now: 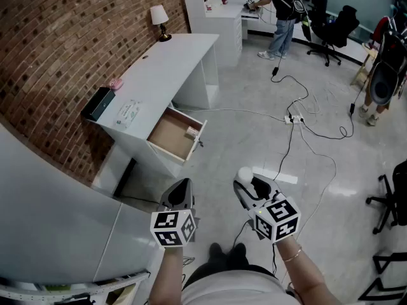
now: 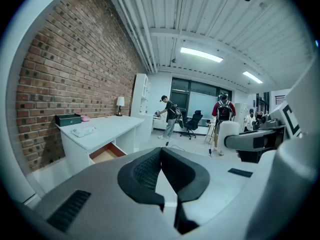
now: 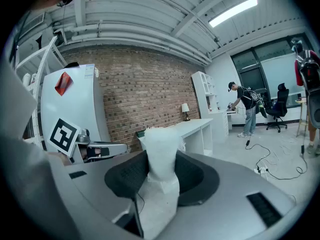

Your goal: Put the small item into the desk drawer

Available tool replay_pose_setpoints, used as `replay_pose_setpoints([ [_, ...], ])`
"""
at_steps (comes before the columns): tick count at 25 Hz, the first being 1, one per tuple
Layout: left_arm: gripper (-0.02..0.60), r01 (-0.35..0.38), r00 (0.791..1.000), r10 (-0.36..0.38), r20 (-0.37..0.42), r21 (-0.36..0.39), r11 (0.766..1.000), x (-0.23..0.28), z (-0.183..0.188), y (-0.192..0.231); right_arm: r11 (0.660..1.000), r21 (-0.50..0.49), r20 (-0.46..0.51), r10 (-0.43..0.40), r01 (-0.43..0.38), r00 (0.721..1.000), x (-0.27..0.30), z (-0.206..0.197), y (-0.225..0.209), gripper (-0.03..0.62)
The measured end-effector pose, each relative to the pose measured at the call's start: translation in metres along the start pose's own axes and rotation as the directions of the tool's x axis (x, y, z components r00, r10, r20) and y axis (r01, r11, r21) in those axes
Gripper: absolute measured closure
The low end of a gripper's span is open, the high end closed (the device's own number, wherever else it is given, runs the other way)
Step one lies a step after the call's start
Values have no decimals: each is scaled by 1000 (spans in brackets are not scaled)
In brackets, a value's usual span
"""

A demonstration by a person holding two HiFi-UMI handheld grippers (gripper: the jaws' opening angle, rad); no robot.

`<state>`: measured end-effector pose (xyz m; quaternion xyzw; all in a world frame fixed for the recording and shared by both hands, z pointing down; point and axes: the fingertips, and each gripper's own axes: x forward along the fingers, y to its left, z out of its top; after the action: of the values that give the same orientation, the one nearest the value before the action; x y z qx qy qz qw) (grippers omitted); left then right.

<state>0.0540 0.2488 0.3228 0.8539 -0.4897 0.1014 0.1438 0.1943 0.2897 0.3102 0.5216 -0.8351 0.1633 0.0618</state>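
I am looking down past a brick wall (image 1: 76, 43) onto a pale floor (image 1: 254, 151) where cables (image 1: 299, 121) are trailing. A white desk (image 1: 165, 62) is standing along the wall, and its drawer (image 1: 170, 137) is hanging pulled out, showing a wooden bottom with a little pale object (image 1: 193, 131) lying near its right edge. On the desk top a dark green box (image 1: 97, 103) is sitting at the near end with a pink thing (image 1: 115, 84) just beside it, a flat packet (image 1: 128, 113) is lying near them, and a lamp (image 1: 159, 19) is standing at the far end. A person (image 1: 282, 11) is standing at a counter at the back.

I am holding both tools low in front of me, well apart from the desk. The right hand-held gripper (image 1: 247, 184) is gripping the small item (image 3: 162, 151), a white wrapped piece sticking up between its jaws, which are standing wide around it. The left hand-held gripper (image 2: 161, 151) is carrying nothing, its jaws meeting at the tips
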Motion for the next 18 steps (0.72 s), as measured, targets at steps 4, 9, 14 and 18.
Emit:
replay_pose_setpoints([
  [4, 560, -3, 1000, 3, 6, 16, 1000, 0, 1, -8, 1000, -3, 20, -5, 5, 1000, -9, 2, -7, 427],
  [9, 560, -21, 1000, 21, 21, 18, 1000, 2, 5, -14, 1000, -3, 34, 6, -6, 999, -19, 5, -15, 424],
  [14, 560, -28, 999, 28, 23, 3, 1000, 4, 5, -24, 1000, 2, 19, 19, -19, 1000, -29, 4, -24, 422],
  [18, 560, -36, 999, 36, 19, 3, 999, 5, 3, -24, 1000, 10, 22, 21, -21, 1000, -28, 4, -28, 422],
])
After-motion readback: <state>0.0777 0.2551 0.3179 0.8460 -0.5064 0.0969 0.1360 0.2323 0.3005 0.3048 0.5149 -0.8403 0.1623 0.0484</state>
